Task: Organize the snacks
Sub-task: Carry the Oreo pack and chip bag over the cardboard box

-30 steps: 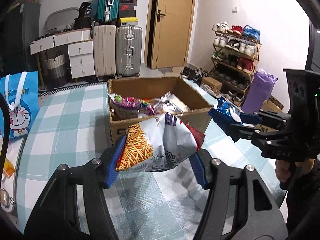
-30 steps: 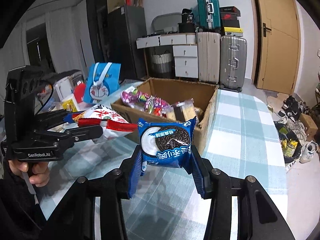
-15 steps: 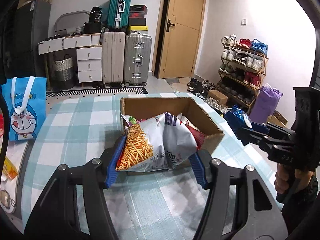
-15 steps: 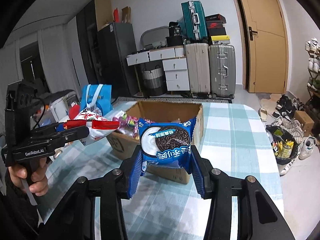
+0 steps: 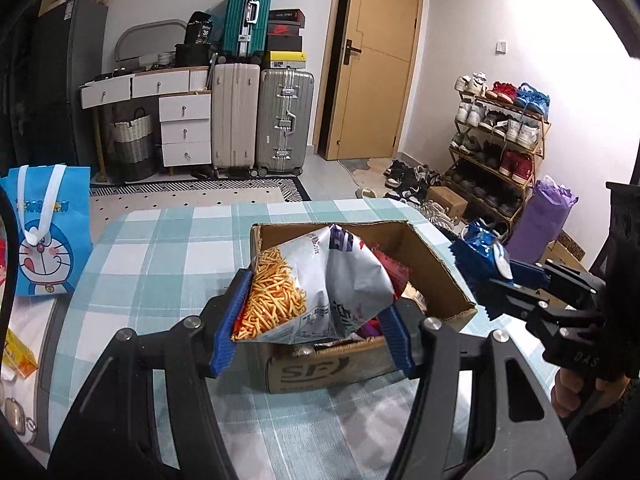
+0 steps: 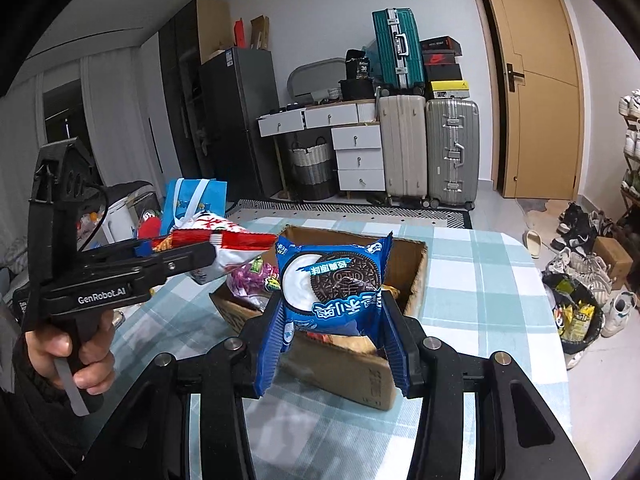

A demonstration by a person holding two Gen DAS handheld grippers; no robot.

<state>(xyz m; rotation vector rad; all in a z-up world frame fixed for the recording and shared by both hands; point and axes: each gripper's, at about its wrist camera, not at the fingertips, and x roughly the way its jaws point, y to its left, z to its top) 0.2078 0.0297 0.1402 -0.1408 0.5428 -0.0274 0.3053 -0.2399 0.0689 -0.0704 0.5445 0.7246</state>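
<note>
My left gripper (image 5: pixel 314 336) is shut on a silver bag of fry-shaped chips (image 5: pixel 316 286) and holds it above the near end of an open cardboard box (image 5: pixel 444 268). My right gripper (image 6: pixel 332 350) is shut on a blue Oreo packet (image 6: pixel 334 280), held above the box (image 6: pixel 416 276). The box holds several snack packets (image 6: pixel 250 276). The right gripper with the Oreo packet (image 5: pixel 482 254) also shows at the right of the left wrist view. The left gripper with the chip bag (image 6: pixel 224 246) shows at the left of the right wrist view.
The box stands on a table with a teal checked cloth (image 5: pixel 160 248). A blue Doraemon bag (image 5: pixel 44 232) stands at the table's left edge, with small packets (image 5: pixel 16 354) near it. Suitcases (image 5: pixel 260 120), drawers and a shoe rack (image 5: pixel 500 140) stand beyond the table.
Both grippers have risen and now look down on the box from higher up. Each still holds its packet. The box appears lower and closer under the chip bag.
</note>
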